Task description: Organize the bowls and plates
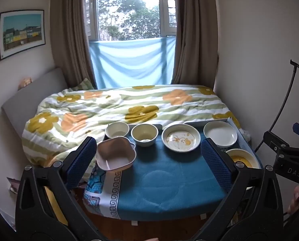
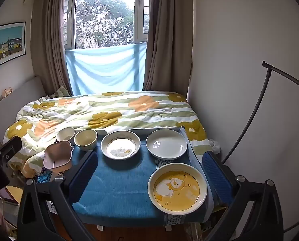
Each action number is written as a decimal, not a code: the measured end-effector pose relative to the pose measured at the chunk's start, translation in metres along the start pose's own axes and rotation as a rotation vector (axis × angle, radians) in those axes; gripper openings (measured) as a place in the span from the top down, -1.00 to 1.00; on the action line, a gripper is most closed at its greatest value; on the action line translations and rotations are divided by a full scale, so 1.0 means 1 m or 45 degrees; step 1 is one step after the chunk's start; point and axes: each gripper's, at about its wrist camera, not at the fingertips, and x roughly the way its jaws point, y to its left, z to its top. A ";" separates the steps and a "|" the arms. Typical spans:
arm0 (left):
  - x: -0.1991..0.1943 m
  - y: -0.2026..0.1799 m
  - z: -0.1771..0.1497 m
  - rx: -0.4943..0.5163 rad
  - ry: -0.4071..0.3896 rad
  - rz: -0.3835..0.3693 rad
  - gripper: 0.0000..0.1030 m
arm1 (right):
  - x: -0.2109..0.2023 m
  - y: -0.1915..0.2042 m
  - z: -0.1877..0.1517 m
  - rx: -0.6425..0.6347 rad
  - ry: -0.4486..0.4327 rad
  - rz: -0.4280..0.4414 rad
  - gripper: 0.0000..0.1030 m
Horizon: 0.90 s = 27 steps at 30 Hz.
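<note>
— Both grippers, left gripper [image 1: 148, 156] and right gripper [image 2: 149, 172], are hanging spread wide, holding nothing.

— Sorting is not yet starting: 3 bowls are sitting along the table [image 2: 117, 190] far-left edge, 3 plates toward its right. Next is picking 1 rim to stack.

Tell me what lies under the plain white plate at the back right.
The plain white round plate rests partly on the blue cloth and partly on a strip of grey triangle-patterned fabric showing at its near edge. Whatever lies directly beneath the plate is covered.
</note>
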 end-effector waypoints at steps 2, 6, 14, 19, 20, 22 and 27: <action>-0.001 0.000 -0.001 0.013 -0.025 -0.004 -0.99 | 0.000 0.000 0.000 -0.002 0.003 -0.003 -0.99; 0.005 -0.005 0.002 0.013 -0.009 0.003 -0.99 | 0.002 -0.001 -0.001 -0.001 0.005 -0.007 -0.99; 0.005 -0.001 0.002 -0.006 0.003 -0.001 -0.99 | 0.009 -0.004 -0.007 0.009 -0.011 -0.009 -0.99; 0.003 0.000 0.003 -0.010 0.006 0.000 -0.99 | 0.001 -0.009 -0.001 0.016 -0.011 0.009 -0.99; 0.003 0.001 0.002 -0.011 0.005 0.000 -0.99 | 0.000 -0.009 -0.001 0.013 -0.013 0.011 -0.99; 0.004 0.001 0.002 -0.012 0.005 0.007 -0.99 | -0.001 -0.009 -0.001 0.007 -0.016 0.013 -0.99; 0.002 -0.001 0.001 -0.010 0.005 0.040 -0.99 | 0.000 -0.008 -0.003 0.001 -0.018 0.016 -0.99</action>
